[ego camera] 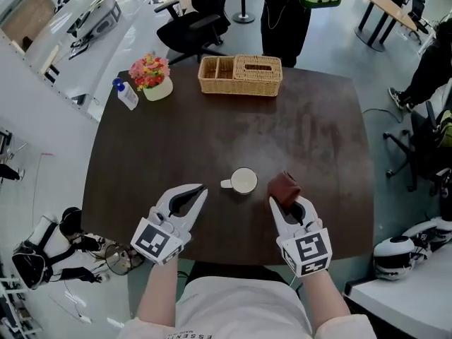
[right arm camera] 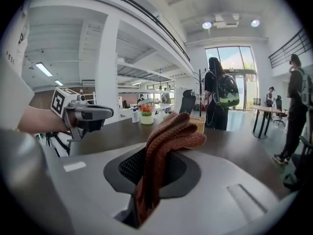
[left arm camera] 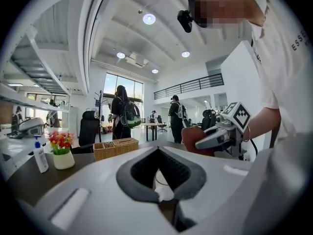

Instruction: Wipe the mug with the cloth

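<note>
A white mug (ego camera: 244, 181) stands on the dark table (ego camera: 233, 129) near its front edge, handle pointing left. My left gripper (ego camera: 200, 190) is just left of the mug, its jaws shut with nothing between them. In the left gripper view a bit of the mug (left arm camera: 165, 192) shows through the gap behind the tips. My right gripper (ego camera: 277, 202) sits just right of the mug, shut on a brown knitted cloth (ego camera: 284, 186). The cloth (right arm camera: 171, 131) bunches up out of the jaws in the right gripper view. Cloth and mug are apart.
At the table's far edge are a wicker basket (ego camera: 240, 75), a pot of flowers (ego camera: 152, 76) and a small bottle (ego camera: 127, 94). A person (ego camera: 282, 13) stands behind the table, and a black office chair (ego camera: 191, 27) is beside them.
</note>
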